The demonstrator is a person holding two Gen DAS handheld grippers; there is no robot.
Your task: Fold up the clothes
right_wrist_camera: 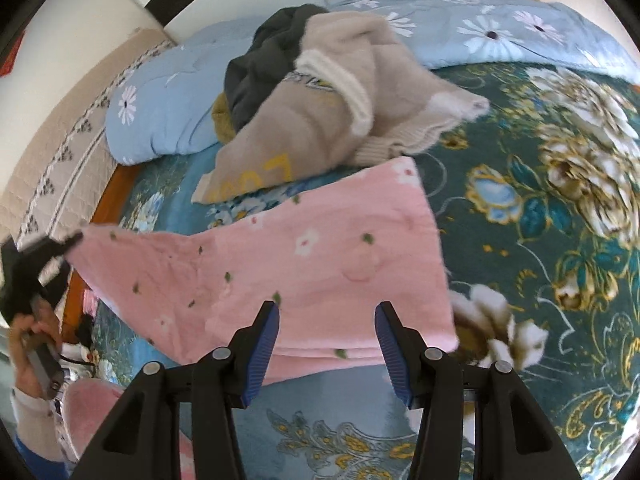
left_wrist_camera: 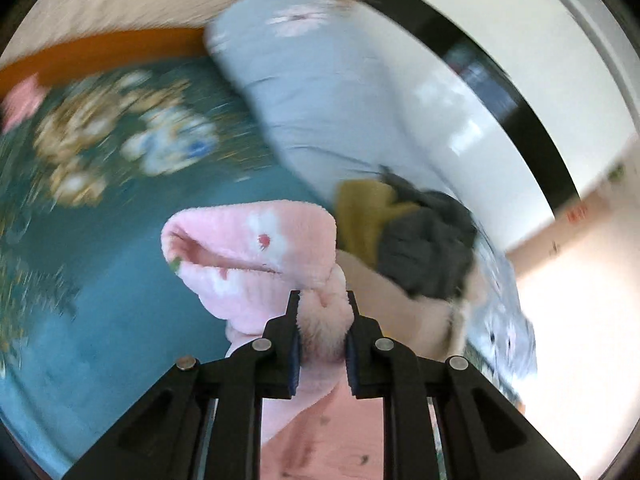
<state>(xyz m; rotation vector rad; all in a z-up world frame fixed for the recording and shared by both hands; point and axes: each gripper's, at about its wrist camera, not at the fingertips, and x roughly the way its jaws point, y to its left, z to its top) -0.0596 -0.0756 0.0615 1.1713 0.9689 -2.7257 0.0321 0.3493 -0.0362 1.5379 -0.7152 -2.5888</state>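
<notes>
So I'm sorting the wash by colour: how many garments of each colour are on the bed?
Pink floral fleece garment: 1
Beige knit sweater: 1
Dark grey crumpled garment: 1
Mustard-yellow garment: 1
Total: 4

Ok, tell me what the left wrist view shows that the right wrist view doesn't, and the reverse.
Only the left wrist view shows the left gripper close up, shut on a bunched fold of the pink fleece flower-print garment.

Only the right wrist view shows the right gripper open above that garment's spread panel, the person's hand on the other gripper's handle, and the beige sweater's yellow lettering.

Both show the teal floral bedspread, the light blue flowered quilt, the dark grey garment and the mustard cloth.
</notes>
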